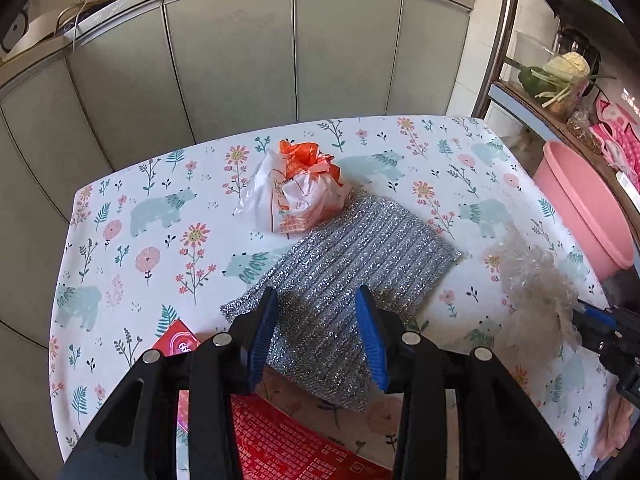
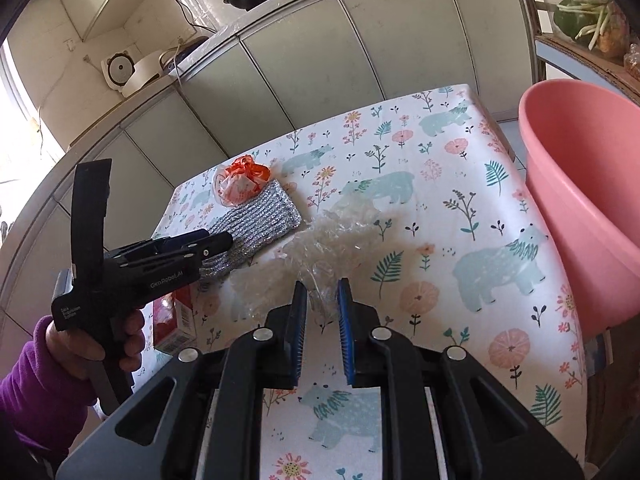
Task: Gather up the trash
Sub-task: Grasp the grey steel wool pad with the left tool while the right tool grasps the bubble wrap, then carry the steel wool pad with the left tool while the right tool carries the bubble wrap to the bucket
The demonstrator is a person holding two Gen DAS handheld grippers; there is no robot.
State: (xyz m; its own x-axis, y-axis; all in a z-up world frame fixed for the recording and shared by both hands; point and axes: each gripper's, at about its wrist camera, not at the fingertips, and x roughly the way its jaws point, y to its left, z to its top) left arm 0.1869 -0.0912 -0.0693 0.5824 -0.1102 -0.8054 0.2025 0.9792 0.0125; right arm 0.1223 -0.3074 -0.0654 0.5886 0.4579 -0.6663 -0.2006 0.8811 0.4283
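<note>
A crumpled clear plastic wrap [image 2: 320,248] lies on the flowered tablecloth, and my right gripper [image 2: 323,300] is shut on its near end. The wrap also shows in the left wrist view [image 1: 532,280]. My left gripper [image 1: 318,312] is open and empty, hovering over a silver scouring cloth [image 1: 340,264]. A knotted orange-and-white plastic bag [image 1: 298,190] sits at the cloth's far end; it also shows in the right wrist view [image 2: 240,184]. A red carton [image 1: 280,436] lies under my left gripper, near the table's front edge.
A pink plastic basin [image 2: 580,200] stands off the table's right side; it also shows in the left wrist view [image 1: 584,208]. Grey cabinets [image 1: 240,60] run behind the table. A shelf with vegetables [image 1: 560,76] is at the far right.
</note>
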